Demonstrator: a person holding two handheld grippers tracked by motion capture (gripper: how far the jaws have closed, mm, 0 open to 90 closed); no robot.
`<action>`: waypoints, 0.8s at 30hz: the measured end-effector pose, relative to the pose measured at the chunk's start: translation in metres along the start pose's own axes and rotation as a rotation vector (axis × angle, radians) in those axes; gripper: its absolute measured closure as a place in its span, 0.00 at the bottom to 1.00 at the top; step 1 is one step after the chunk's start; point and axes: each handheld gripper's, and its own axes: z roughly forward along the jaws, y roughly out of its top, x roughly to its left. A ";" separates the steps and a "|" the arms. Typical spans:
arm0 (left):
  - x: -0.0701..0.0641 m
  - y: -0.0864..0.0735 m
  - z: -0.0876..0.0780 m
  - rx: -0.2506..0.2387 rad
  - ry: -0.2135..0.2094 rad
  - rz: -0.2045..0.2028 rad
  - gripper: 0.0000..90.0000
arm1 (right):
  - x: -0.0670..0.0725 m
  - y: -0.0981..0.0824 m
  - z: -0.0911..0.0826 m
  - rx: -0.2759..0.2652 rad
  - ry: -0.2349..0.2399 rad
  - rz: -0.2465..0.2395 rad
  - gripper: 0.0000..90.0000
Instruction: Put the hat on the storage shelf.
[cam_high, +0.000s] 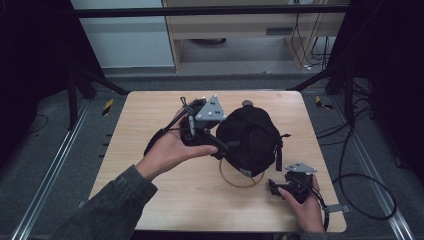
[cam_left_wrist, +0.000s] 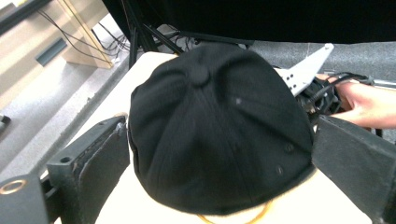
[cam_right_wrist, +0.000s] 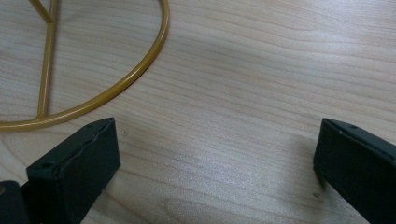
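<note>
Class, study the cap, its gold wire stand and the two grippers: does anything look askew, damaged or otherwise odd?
Nothing stands out. The black cap sits on the gold wire stand, whose ring lies flat on the table. The left gripper has open jaws on either side of the cap; the right gripper is open over bare wood.

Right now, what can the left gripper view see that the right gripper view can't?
The left gripper view shows the black cap between that gripper's wide-apart jaws, plus the other hand behind it. The right gripper view shows bare table between its own open jaws, and a straight gold bar inside the gold wire ring. Both share the wooden table and a bit of that ring, which peeks from under the cap in the left gripper view.
</note>
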 end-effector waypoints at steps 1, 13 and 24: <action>0.001 -0.003 -0.002 0.004 0.004 0.004 0.04 | 0.000 0.000 0.000 0.000 -0.001 0.003 0.01; 0.006 -0.053 -0.023 0.035 0.028 -0.055 0.04 | 0.000 0.000 0.000 0.000 0.001 0.002 0.01; 0.008 -0.094 -0.026 0.109 0.043 -0.079 0.04 | 0.000 0.000 0.000 0.000 0.001 0.001 0.01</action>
